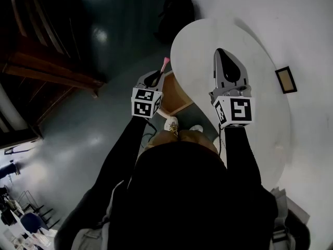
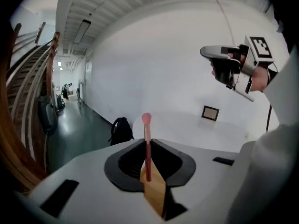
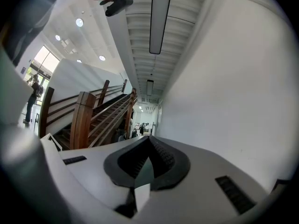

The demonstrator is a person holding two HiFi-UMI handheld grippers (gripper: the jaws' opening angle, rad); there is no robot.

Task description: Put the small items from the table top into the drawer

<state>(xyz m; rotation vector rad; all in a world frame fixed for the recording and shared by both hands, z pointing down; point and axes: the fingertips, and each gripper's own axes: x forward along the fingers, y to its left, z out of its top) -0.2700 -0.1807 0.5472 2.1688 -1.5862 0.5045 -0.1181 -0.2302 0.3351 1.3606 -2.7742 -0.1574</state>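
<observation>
Left gripper [image 2: 148, 143] pinches 1 thin pink round-tipped stick [image 2: 147, 148]; open wooden drawer [image 1: 177, 95] just below it, so next lower, release. Right gripper [image 3: 148, 146] pressed together, empty.

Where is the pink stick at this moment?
The pink stick is gripped in the left gripper, seen at the head view's left, just beside the white table's left edge.

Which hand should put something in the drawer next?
Left. The left gripper is clamped on the pink stick and points toward the open drawer. The right gripper is shut on nothing, up over the white table.
</observation>
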